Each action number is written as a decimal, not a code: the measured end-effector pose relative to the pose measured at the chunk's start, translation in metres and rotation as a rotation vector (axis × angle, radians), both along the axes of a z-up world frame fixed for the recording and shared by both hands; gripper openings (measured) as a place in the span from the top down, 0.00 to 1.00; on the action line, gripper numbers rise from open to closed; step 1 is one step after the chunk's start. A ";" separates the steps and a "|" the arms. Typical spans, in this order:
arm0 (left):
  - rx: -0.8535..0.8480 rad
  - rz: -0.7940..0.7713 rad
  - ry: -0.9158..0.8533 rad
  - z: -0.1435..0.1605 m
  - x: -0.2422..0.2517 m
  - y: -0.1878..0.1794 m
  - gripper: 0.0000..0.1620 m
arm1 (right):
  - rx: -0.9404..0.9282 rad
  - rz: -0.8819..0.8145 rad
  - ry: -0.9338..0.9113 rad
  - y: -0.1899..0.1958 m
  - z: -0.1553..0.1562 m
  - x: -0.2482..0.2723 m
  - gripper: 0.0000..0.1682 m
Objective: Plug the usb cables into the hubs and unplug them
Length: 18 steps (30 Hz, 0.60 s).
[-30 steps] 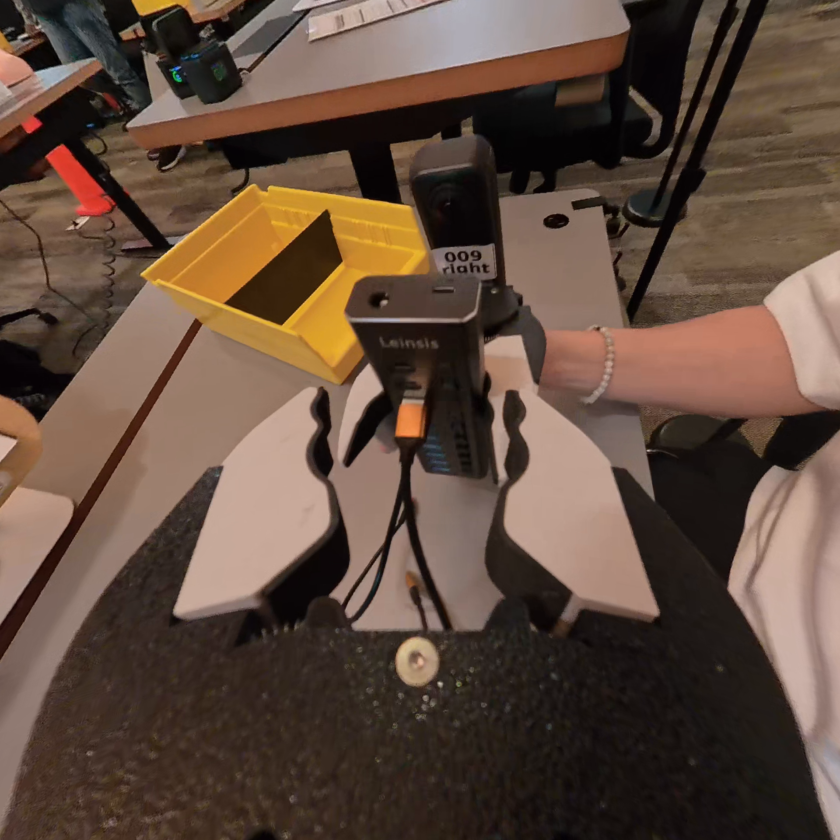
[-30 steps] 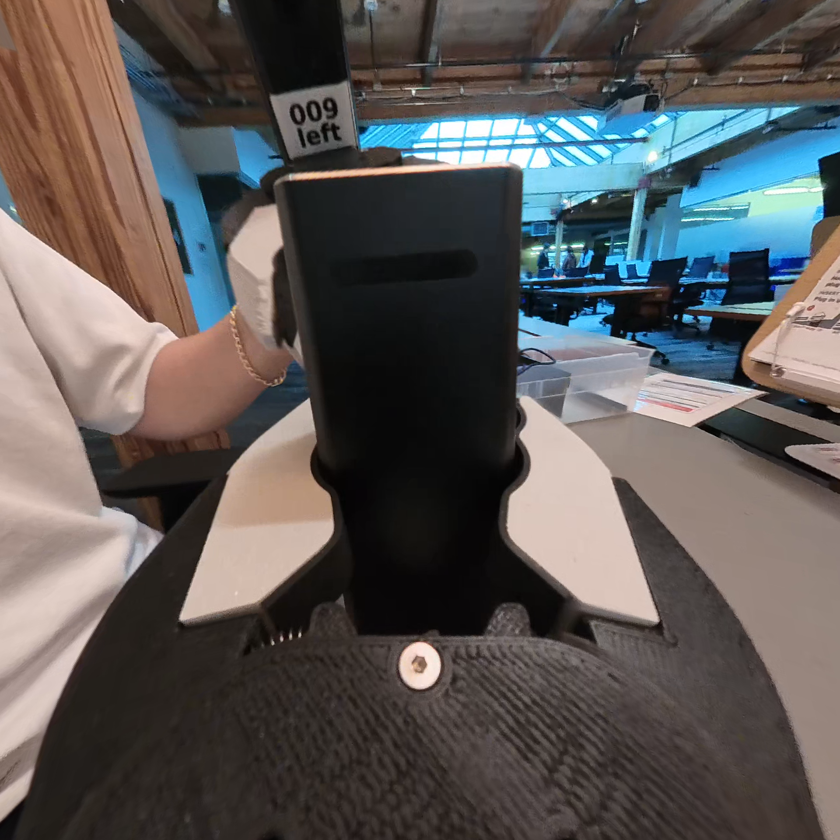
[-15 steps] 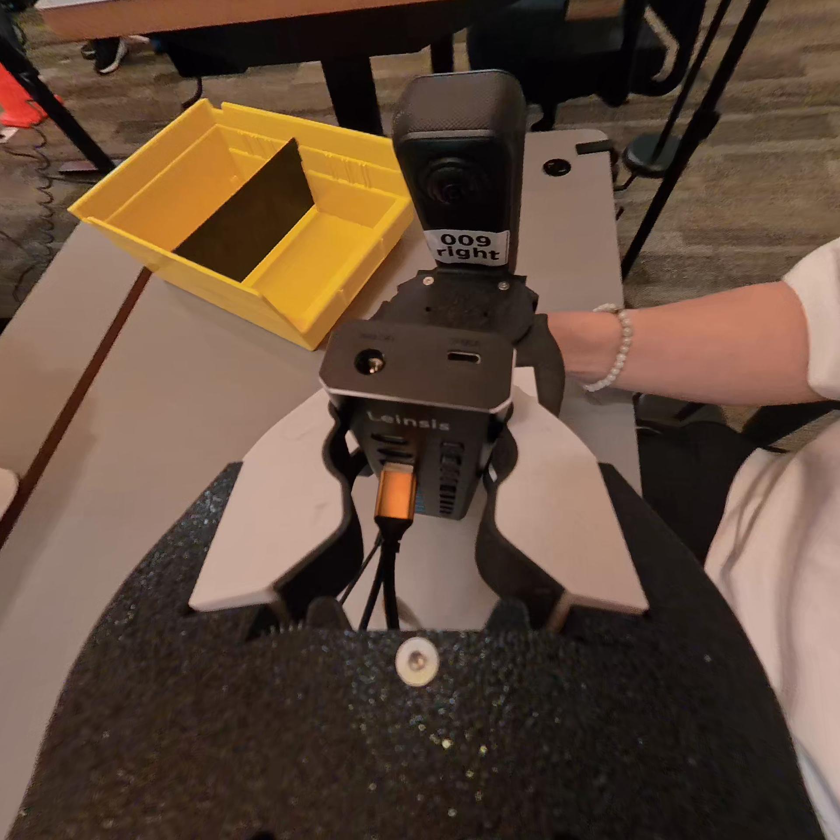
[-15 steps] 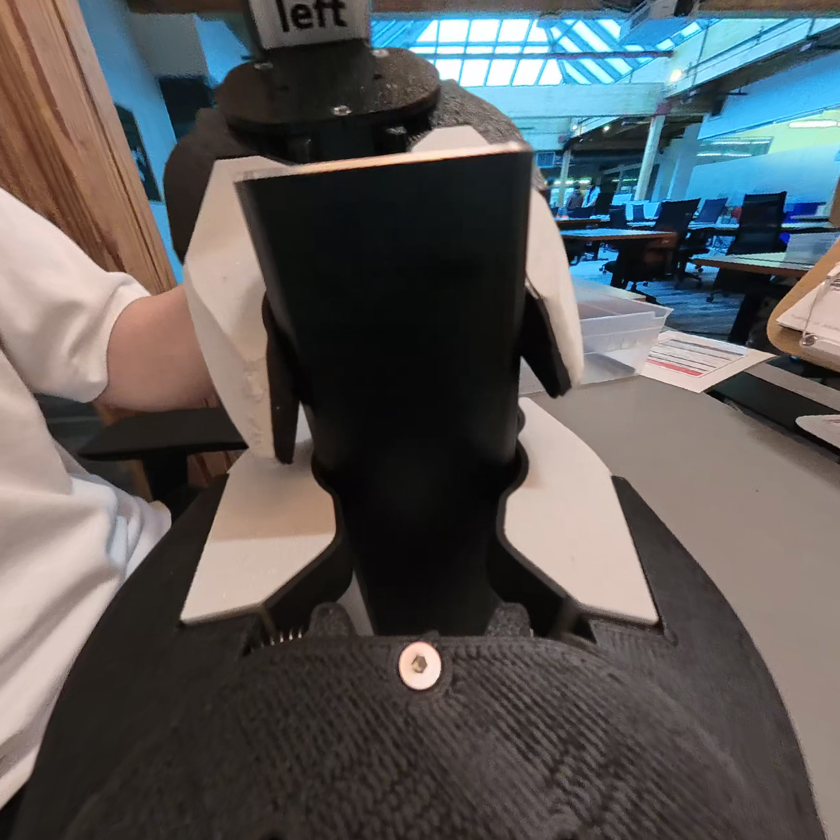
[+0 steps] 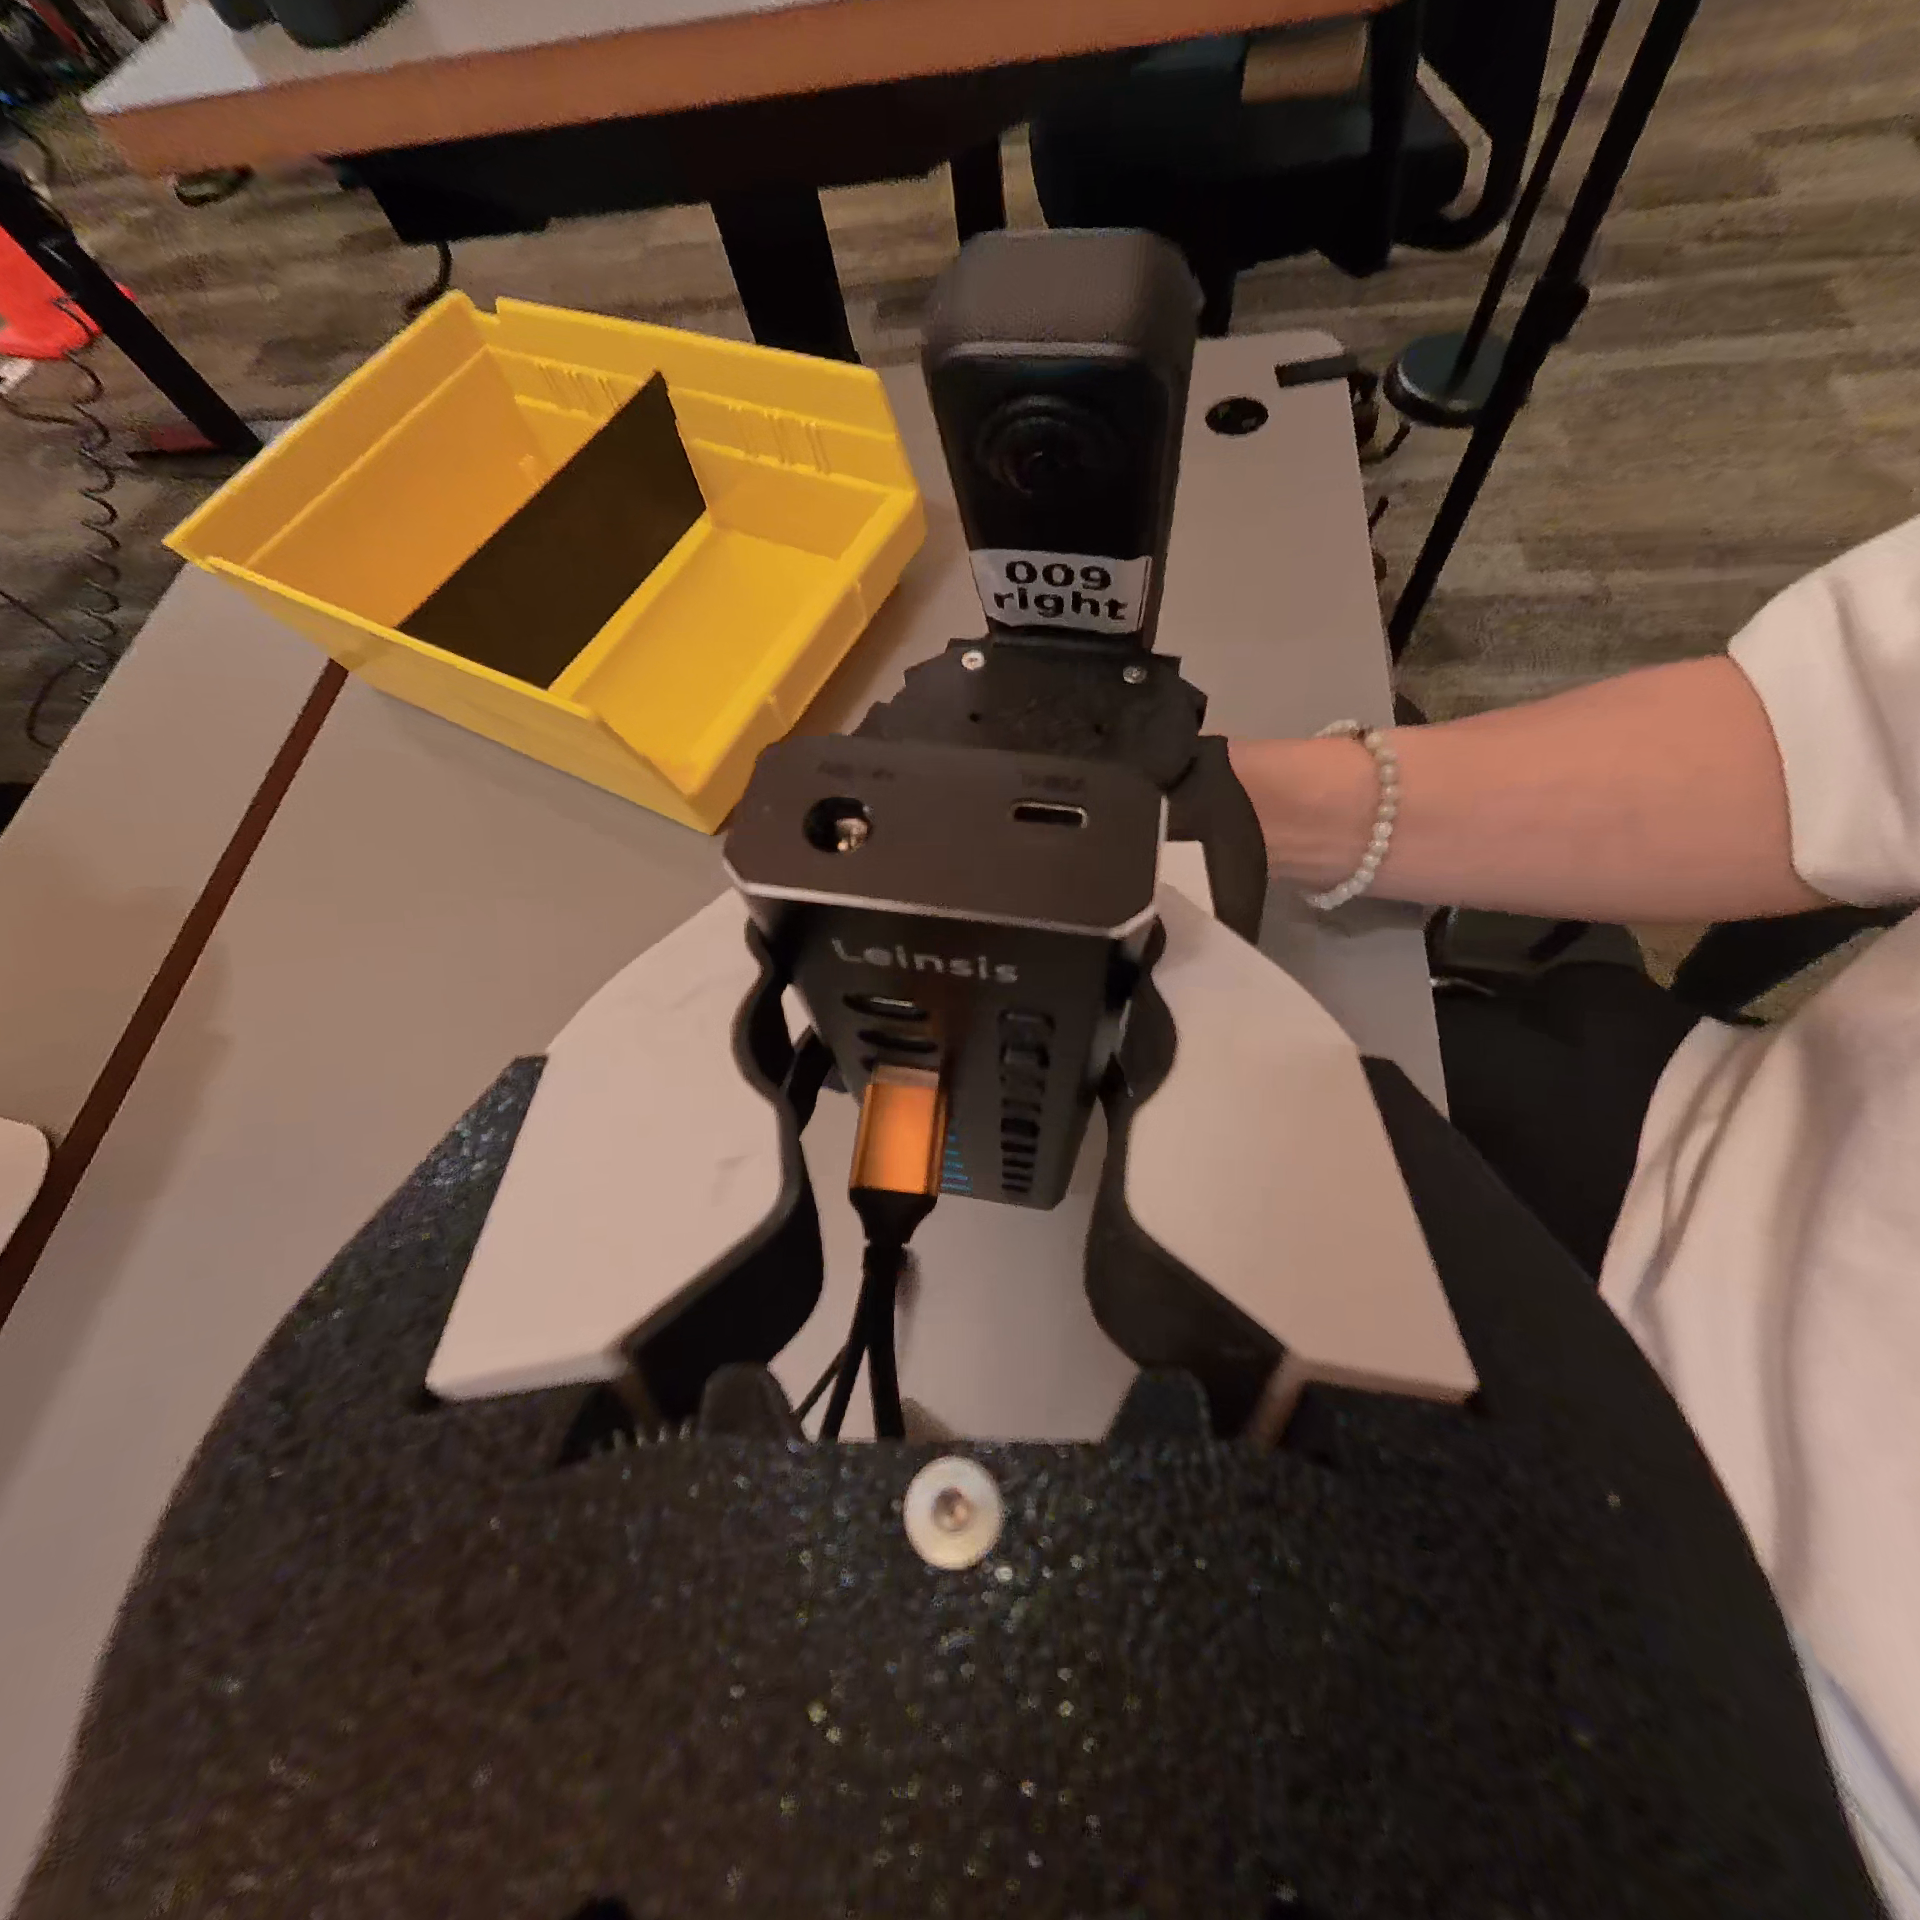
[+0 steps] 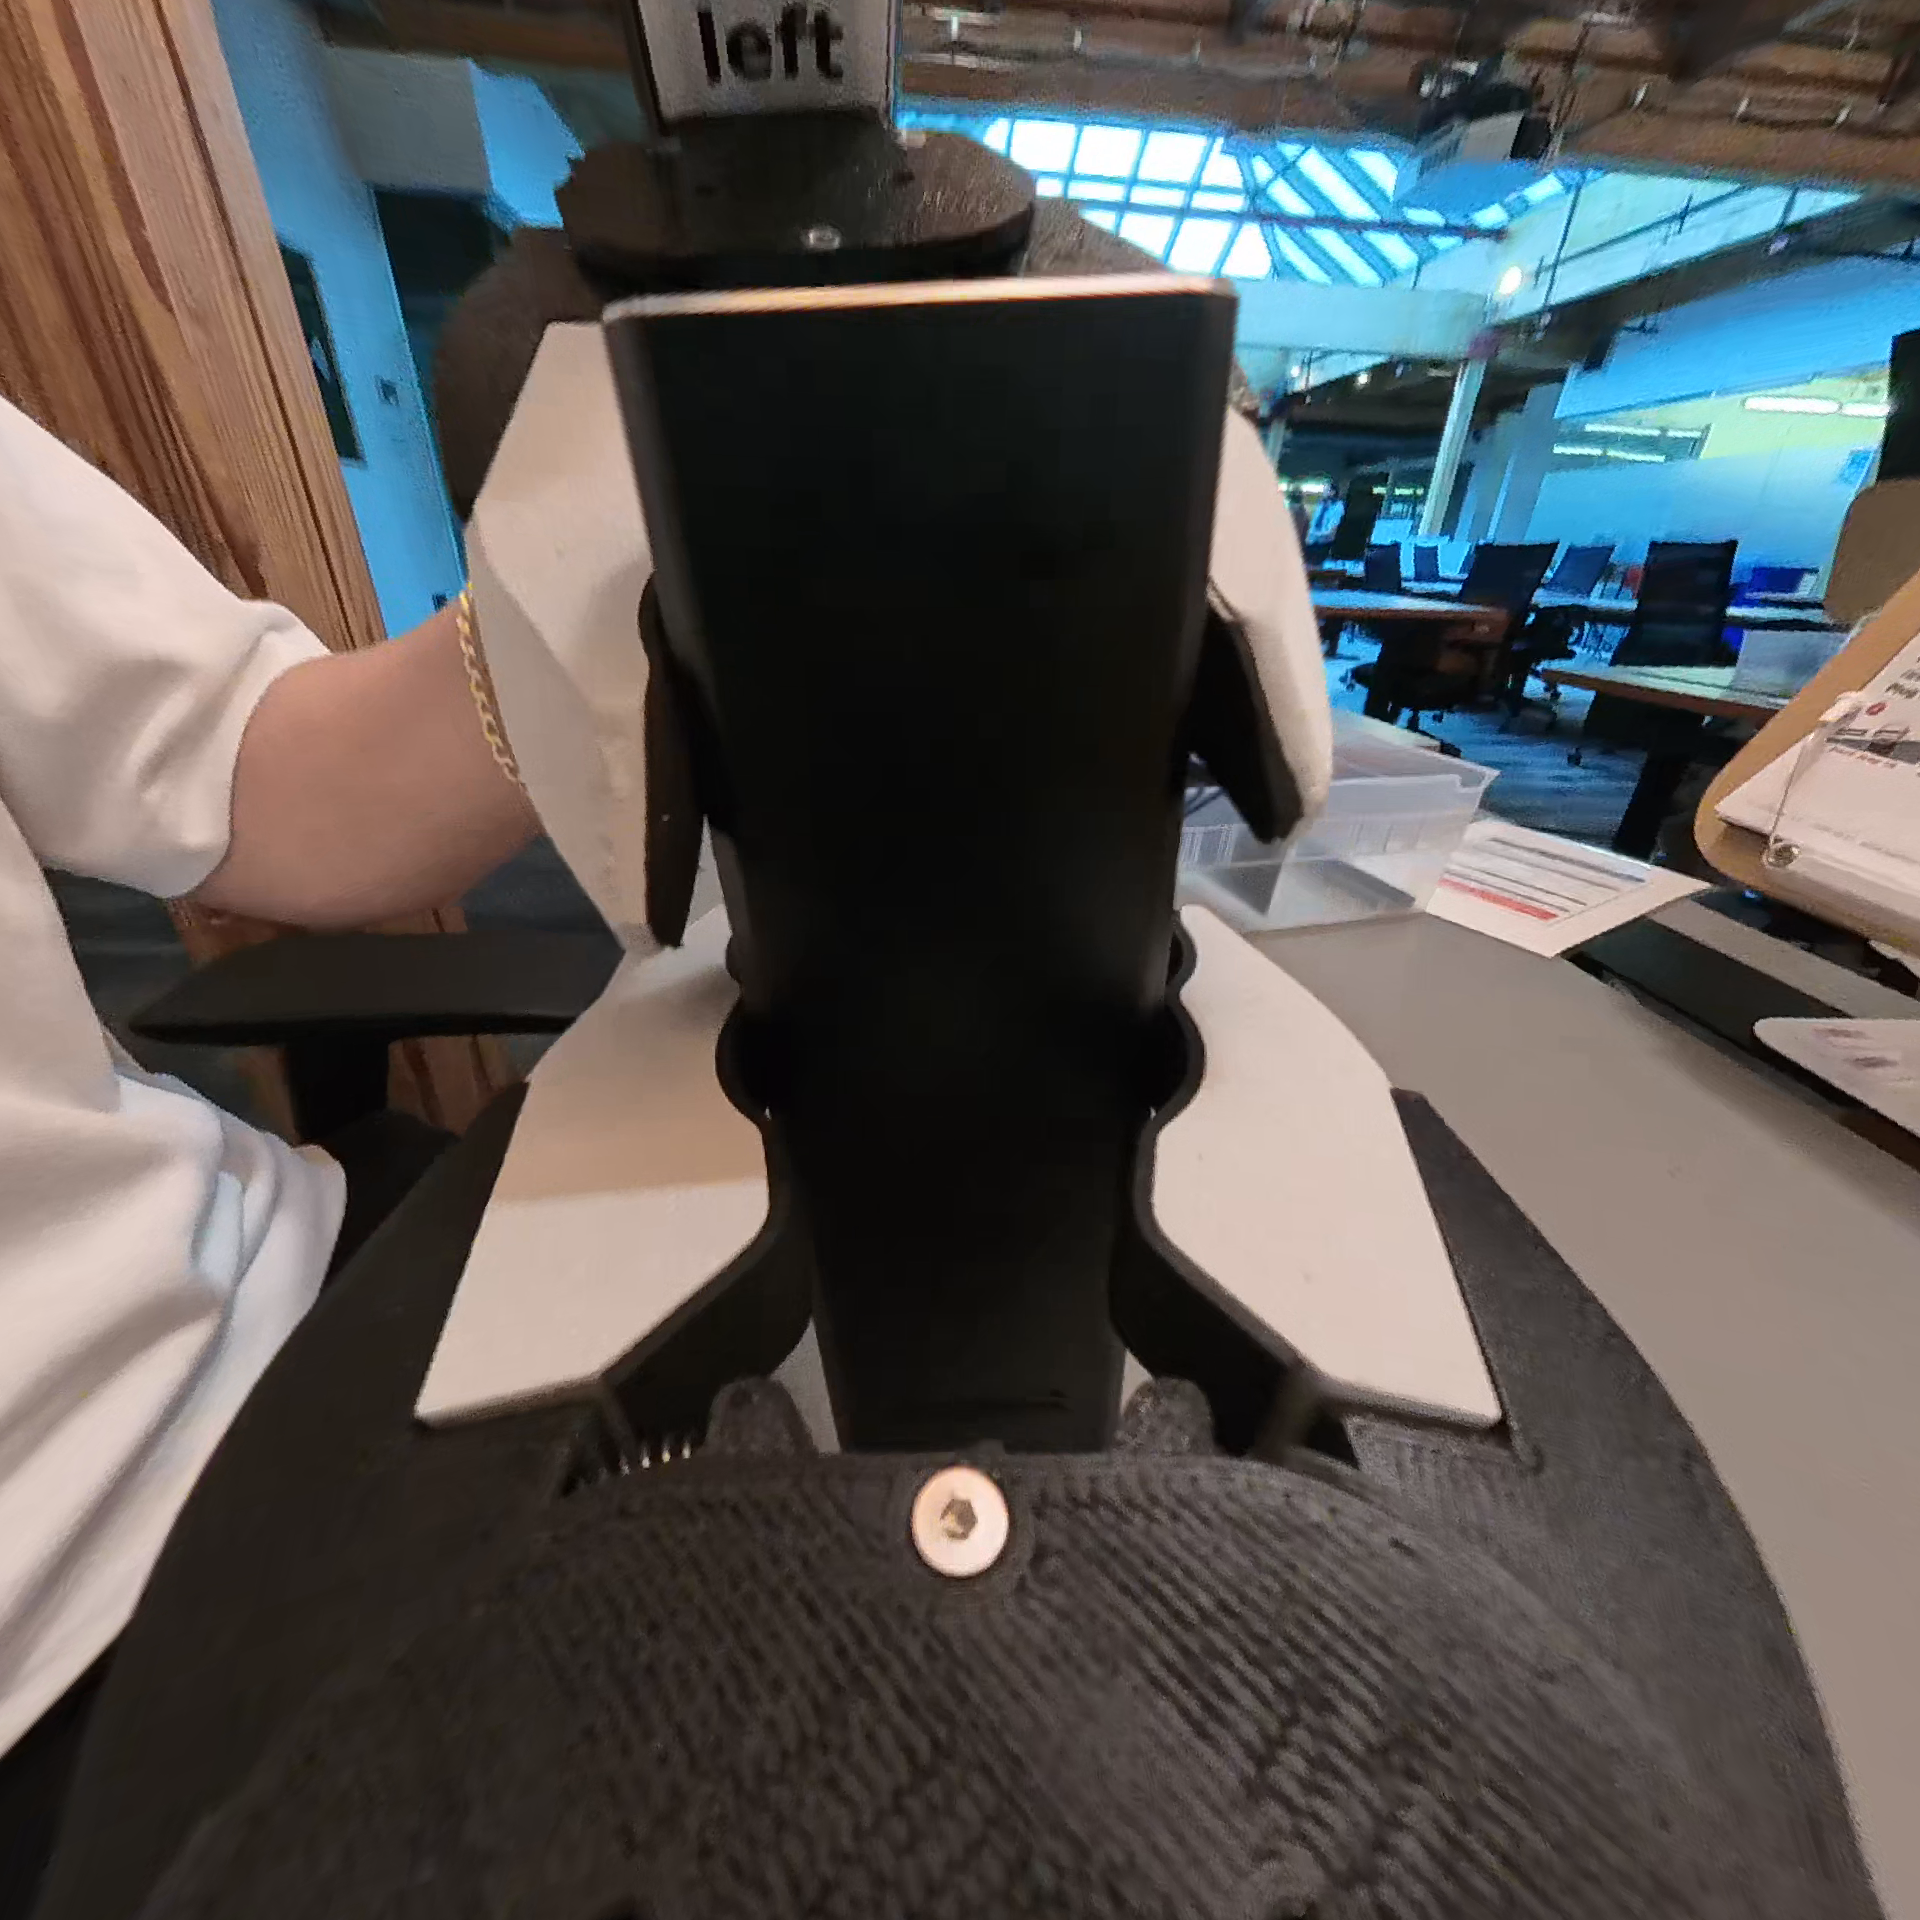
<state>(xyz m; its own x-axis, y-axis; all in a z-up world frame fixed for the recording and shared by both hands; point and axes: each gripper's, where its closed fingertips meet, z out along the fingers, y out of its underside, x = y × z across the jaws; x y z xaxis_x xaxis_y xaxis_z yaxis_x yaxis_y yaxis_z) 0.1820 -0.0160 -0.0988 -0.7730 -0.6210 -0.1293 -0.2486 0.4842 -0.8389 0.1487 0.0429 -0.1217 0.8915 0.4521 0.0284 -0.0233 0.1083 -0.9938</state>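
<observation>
1. an open-plan office: rows of long desks [image 6: 1455, 613] with black swivel chairs [image 6: 1673, 603] recede across a wide hall.
2. exposed timber beams and a skylight [image 6: 1143, 177] run overhead; a wooden post [image 6: 156, 312] stands near.
3. carpet floor [image 5: 1714, 312] lies under a grey surface [image 5: 416, 935] bearing a yellow parts bin [image 5: 727, 644], a clear tub [image 6: 1382, 800] and a clipboard [image 6: 1766, 821].

Left gripper [image 5: 948, 1049] closed on black hub [image 5: 940, 935]; orange plug [image 5: 900, 1138] sat in a hub port, black cable [image 5: 878, 1320] hanging below. Yellow bin [image 5: 582, 561] stood on grey table [image 5: 364, 987].
</observation>
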 end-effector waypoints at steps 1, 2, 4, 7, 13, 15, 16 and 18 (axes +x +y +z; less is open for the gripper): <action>-0.015 0.009 -0.015 0.003 0.001 0.000 0.62 | 0.008 0.000 0.010 -0.001 0.002 0.001 0.56; -0.029 0.014 -0.035 0.006 0.000 0.000 0.60 | 0.014 0.001 0.017 -0.001 0.002 0.002 0.57; -0.038 0.023 -0.070 0.010 -0.003 0.002 0.58 | 0.040 0.008 0.048 -0.004 0.004 0.005 0.57; 0.003 0.074 -0.083 0.009 -0.008 0.018 0.64 | 0.073 0.028 0.103 -0.010 0.009 0.011 0.57; -0.045 0.131 -0.102 0.013 -0.017 0.037 0.87 | 0.074 0.061 0.079 -0.016 0.013 0.007 0.57; -0.051 0.114 -0.088 0.012 -0.019 0.033 0.90 | 0.074 0.061 0.067 -0.015 0.014 0.004 0.57; -0.047 0.113 -0.073 0.010 -0.019 0.033 0.90 | 0.077 0.066 0.067 -0.014 0.014 0.002 0.57; -0.051 0.115 -0.064 0.008 -0.019 0.030 0.90 | 0.090 0.068 0.067 -0.014 0.015 0.000 0.57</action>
